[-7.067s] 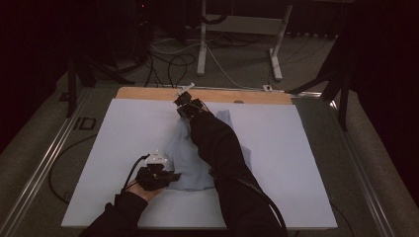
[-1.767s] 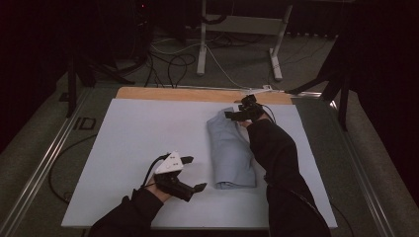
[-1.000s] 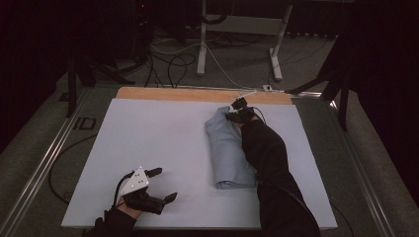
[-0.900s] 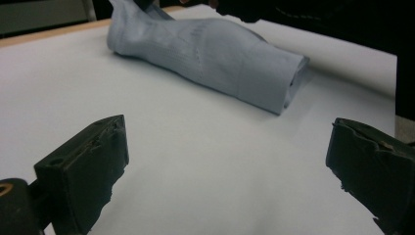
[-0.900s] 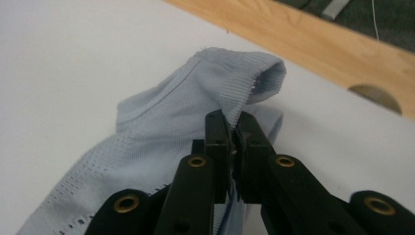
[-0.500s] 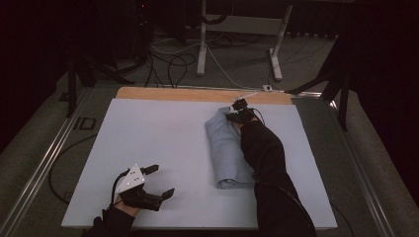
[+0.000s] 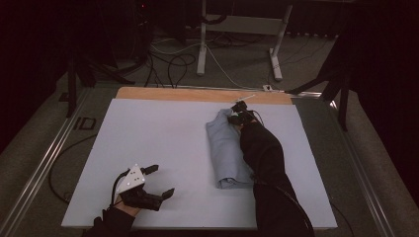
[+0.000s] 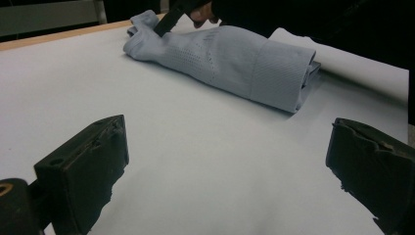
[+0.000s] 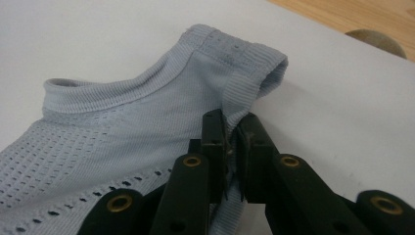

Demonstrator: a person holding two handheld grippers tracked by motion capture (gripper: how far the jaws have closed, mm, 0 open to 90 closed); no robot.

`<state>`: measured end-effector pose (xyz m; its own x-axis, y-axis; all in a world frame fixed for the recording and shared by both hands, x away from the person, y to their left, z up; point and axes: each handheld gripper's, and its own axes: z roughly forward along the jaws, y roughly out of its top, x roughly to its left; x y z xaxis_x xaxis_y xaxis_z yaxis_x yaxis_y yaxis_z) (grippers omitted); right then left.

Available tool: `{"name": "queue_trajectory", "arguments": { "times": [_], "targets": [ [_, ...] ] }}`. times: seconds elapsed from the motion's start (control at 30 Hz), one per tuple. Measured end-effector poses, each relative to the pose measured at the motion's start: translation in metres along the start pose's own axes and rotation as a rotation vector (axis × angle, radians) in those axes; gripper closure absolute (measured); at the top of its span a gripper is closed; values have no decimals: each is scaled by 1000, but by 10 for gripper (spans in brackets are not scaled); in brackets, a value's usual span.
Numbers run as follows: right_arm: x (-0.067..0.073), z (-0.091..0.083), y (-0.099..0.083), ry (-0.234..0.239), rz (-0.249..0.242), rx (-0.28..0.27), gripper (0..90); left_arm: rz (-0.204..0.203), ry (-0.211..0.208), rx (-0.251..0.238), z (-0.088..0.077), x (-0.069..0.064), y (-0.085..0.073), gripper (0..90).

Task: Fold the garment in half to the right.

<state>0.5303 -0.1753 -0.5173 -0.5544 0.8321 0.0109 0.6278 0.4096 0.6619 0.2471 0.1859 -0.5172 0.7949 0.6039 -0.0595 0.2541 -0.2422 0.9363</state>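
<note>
The left tool (image 7: 153, 183) has backed off to the surface's (image 7: 163, 128) near edge, jaws wide, while the right tool (image 9: 234, 128) still pinches the folded garment's (image 7: 225, 148) far hem, likely to tidy it.

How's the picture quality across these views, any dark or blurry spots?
High view: dim, dark surroundings, the black sleeve loses detail. Left gripper view: jaws soft, folded garment sharper. Right gripper view: knit near the right gripper crisp, far wooden edge blurred.

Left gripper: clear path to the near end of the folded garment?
Probably yes. The left gripper is open and faces the garment with bare table between them; the right gripper is pinching the far end.
</note>
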Motion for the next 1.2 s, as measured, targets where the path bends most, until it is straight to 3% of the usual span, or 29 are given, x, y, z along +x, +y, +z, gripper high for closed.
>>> {"name": "queue_trajectory", "arguments": {
  "times": [0.23,0.47,0.67,0.8,1.03,1.2],
  "targets": [
    [0,-13,5,13,-16,-5,518,6,-2,4,1,0,0,28],
    [4,-34,13,58,-9,-39,352,8,11,1,-3,1,2,28],
    [10,-52,12,135,6,-62,189,10,13,-1,-7,3,3,27],
    [17,-63,8,178,4,-77,158,5,13,-4,-9,4,4,27],
    [40,-89,-2,231,-57,-116,156,2,7,-9,-13,6,6,27],
    [55,-111,-13,287,-88,-149,287,2,-25,-18,-19,7,7,27]
  ]
}}
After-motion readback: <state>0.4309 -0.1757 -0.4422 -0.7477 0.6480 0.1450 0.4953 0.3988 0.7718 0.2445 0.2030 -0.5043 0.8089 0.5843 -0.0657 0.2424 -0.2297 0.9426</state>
